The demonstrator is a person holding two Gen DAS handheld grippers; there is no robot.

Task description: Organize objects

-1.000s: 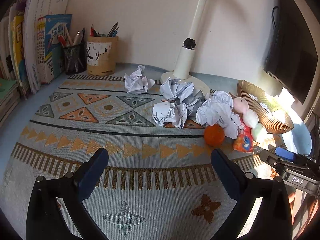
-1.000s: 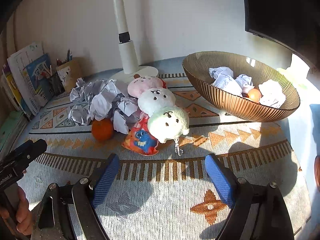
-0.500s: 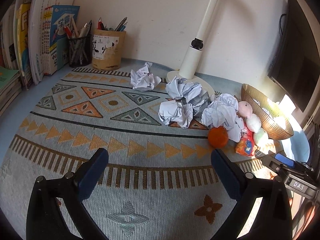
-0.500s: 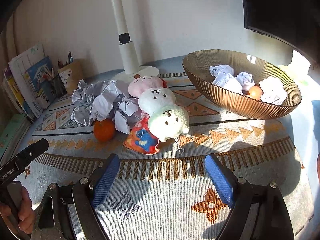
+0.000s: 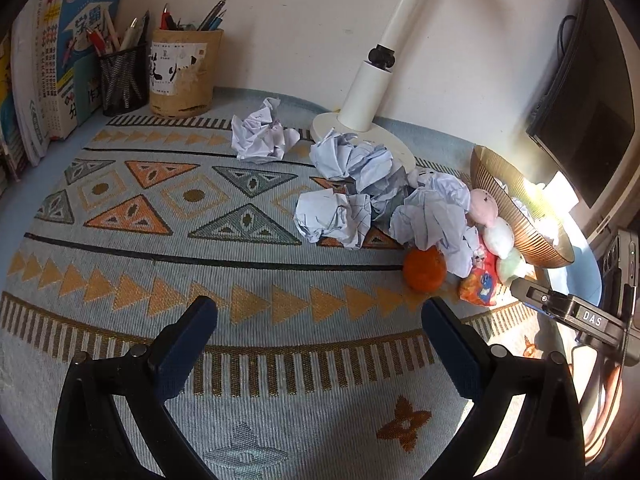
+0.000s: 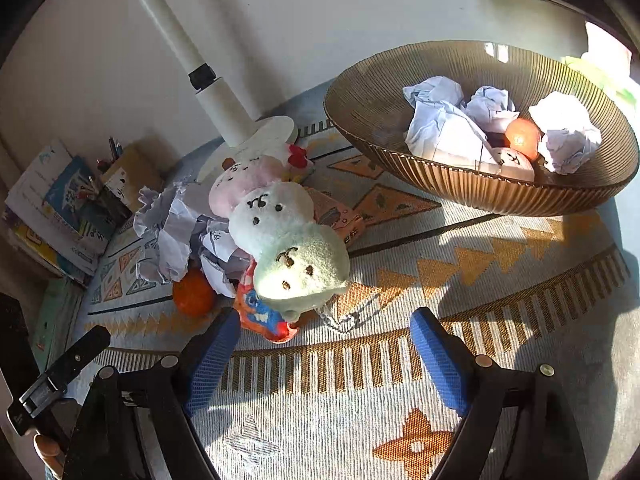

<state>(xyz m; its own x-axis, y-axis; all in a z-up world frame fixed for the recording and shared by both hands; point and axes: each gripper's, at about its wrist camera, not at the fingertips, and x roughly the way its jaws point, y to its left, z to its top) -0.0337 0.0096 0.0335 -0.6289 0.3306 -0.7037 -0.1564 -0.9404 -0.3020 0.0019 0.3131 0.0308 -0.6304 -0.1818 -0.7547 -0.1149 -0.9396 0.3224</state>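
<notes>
both tongs stand apart and empty: left tongs [image 5: 320,316] over bare worktop mat [image 5: 168,248], right tongs [image 6: 324,330] just before the green plush [image 6: 300,270] beside the orange [image 6: 193,292]

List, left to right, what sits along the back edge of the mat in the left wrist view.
Standing books → black mesh pen cup → tan pen holder → lone crumpled paper ball → white lamp base → ribbed brown bowl.

left gripper [image 5: 320,320] fingers apart, right gripper [image 6: 324,332] likewise
</notes>
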